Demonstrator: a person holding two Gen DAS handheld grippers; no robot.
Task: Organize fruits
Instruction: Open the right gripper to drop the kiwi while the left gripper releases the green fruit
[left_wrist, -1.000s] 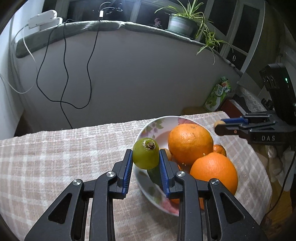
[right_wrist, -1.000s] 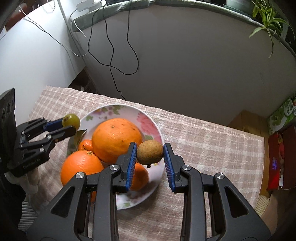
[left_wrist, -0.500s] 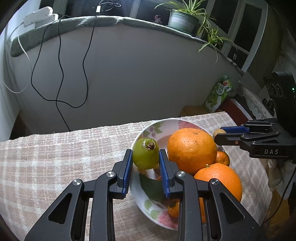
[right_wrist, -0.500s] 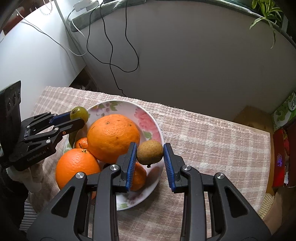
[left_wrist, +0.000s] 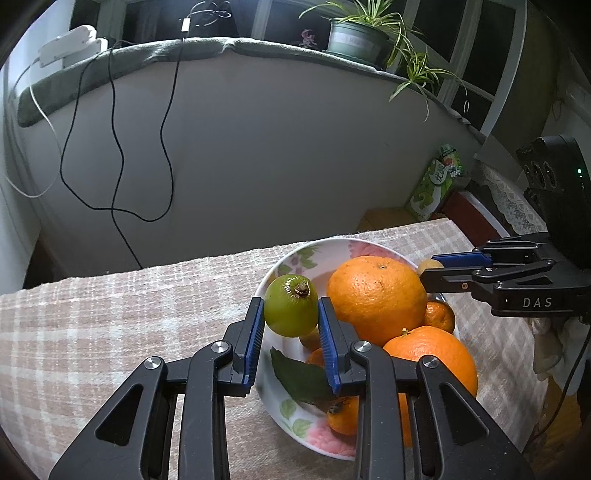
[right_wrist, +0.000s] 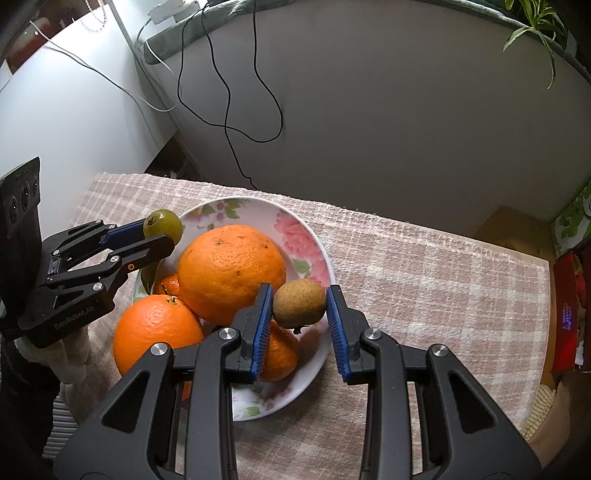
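Over the plate (right_wrist: 314, 236), each gripper clamps fruit.

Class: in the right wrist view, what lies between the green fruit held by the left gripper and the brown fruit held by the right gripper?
The large orange, in the floral plate, lies between the green fruit and the brown fruit.

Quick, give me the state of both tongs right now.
Left tongs: closed on the green fruit, above the plate.
Right tongs: closed on the brown fruit, above the plate's edge.
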